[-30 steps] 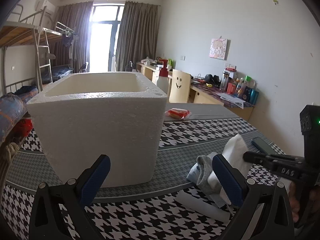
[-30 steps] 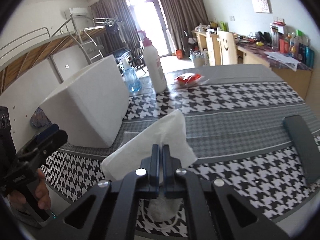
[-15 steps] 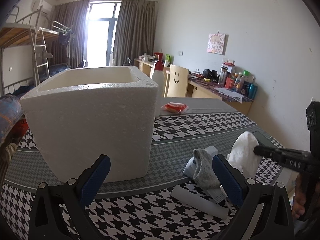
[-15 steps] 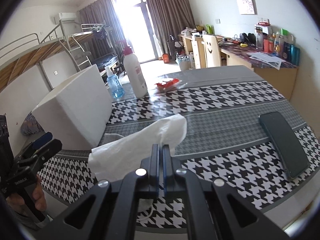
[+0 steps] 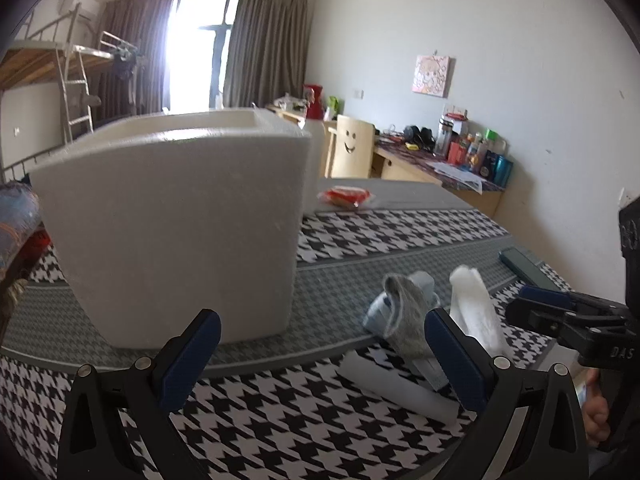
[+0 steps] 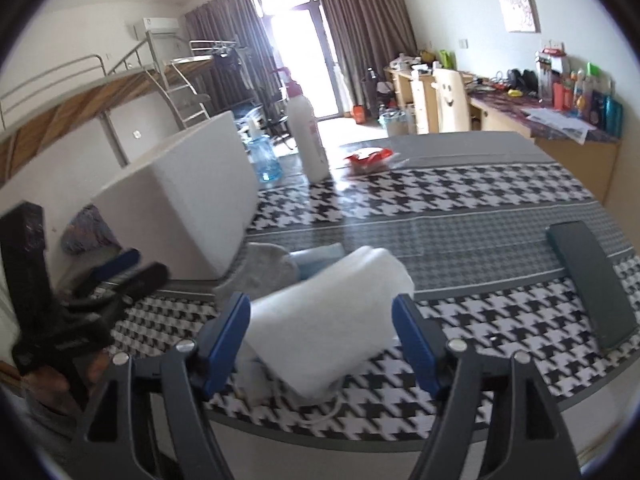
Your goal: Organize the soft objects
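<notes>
A desk (image 5: 400, 236) covered in black-and-white houndstooth cloth with grey bands carries a large white foam box (image 5: 176, 224), open at the top, standing on the left. Just right of the box lies a small heap of soft things — a grey sock (image 5: 404, 320) draped over a pale blue cloth (image 5: 424, 284), and beside them a folded white towel (image 6: 328, 320). The right gripper (image 6: 320, 340) has just been opening its jaws: the blue pads now stand wide apart on either side of the white towel, which sits loosely between them, seemingly resting on the heap rather than pinched. The left gripper (image 5: 320, 356) hovers low over the desk's near edge with its jaws spread wide and nothing between them, the box ahead to its left and the sock just inside its right pad. A dark phone (image 6: 592, 280) lies flat towards the desk's right edge. Farther back stand a white bottle (image 6: 308, 140) with a red cap and a red snack packet (image 6: 370, 158).
</notes>
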`<control>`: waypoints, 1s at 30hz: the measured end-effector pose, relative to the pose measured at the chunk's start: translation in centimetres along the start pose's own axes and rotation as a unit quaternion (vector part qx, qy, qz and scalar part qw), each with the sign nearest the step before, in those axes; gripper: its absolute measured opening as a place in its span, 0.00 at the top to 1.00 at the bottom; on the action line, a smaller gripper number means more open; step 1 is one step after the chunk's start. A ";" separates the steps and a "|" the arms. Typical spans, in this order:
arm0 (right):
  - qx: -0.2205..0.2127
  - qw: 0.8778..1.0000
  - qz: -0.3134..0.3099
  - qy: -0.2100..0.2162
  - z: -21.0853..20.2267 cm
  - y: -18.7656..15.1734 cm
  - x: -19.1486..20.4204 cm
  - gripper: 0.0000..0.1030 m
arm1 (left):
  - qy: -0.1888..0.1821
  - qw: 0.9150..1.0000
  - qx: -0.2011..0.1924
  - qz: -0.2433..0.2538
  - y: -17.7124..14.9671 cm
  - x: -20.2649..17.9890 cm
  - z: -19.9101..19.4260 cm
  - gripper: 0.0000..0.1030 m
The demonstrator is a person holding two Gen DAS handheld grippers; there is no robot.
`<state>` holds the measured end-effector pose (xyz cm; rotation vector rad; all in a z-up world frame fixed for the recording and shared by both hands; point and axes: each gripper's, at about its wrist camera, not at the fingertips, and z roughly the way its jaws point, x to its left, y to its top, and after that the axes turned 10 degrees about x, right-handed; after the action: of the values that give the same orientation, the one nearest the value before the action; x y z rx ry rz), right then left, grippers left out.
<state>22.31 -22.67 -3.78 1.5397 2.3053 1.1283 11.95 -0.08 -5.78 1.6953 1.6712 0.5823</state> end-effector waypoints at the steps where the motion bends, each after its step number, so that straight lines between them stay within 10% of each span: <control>1: 0.003 1.000 0.000 0.001 0.2 0.0 0.2 0.25 | -0.005 1.000 0.005 0.003 0.0 -0.2 0.1 0.01; 20: 0.028 0.999 0.036 -0.018 0.9 -0.7 -1.1 0.25 | -0.034 0.997 0.075 -0.005 -2.0 -1.4 2.3 0.02; 30: 0.020 0.999 0.042 -0.019 0.2 -1.4 -1.8 0.25 | -0.031 0.991 0.132 -0.020 -2.0 -2.6 4.5 0.27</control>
<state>22.26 -24.34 -5.34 1.6720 2.2727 1.0673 13.63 -3.48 -9.86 1.8394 1.7944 0.2951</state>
